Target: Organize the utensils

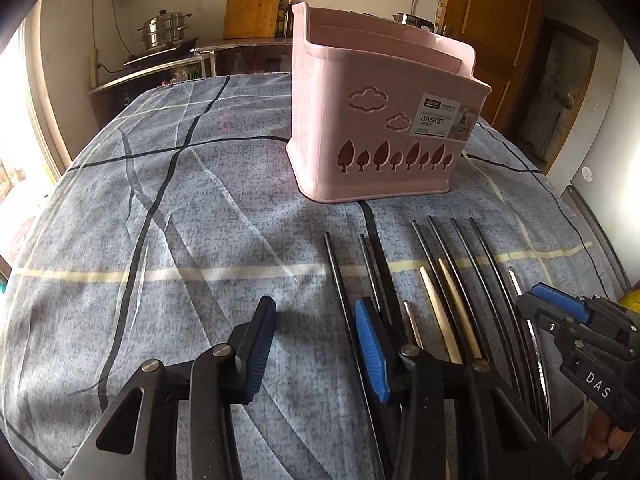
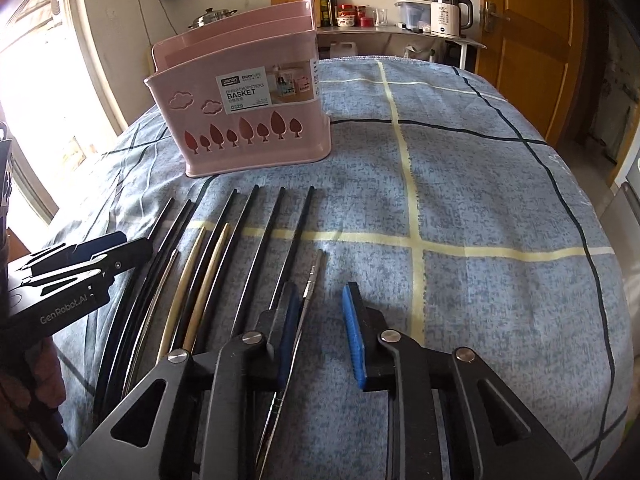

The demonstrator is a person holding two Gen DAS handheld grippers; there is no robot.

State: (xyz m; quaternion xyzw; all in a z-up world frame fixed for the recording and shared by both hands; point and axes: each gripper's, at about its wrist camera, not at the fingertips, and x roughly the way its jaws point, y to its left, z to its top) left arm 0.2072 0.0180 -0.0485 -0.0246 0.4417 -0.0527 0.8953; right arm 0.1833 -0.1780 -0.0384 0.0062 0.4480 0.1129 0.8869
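Note:
A pink chopstick basket [image 1: 340, 120] [image 2: 256, 148] stands upright on the blue checked tablecloth. In front of it several chopsticks lie side by side: black ones [image 1: 452, 248] [image 2: 276, 232], two pale wooden ones [image 1: 456, 304] [image 2: 212, 272] and silvery metal ones [image 2: 314, 276]. My left gripper [image 1: 315, 308] hovers open at the left end of the row, with a black chopstick [image 1: 336, 276] running just inside its right finger. My right gripper [image 2: 320, 292] is open at the row's right end, a metal chopstick lying between its fingers beside the left pad. Each gripper also shows at the other view's edge: the right gripper [image 1: 536, 300] and the left gripper [image 2: 100, 248].
The table edge curves away on all sides. Behind it a counter carries a steel pot [image 1: 164, 30], a wooden cutting board [image 1: 252, 6], bottles and a white kettle [image 2: 450, 14]. A wooden door [image 2: 524, 48] stands at the right, a bright window at the left.

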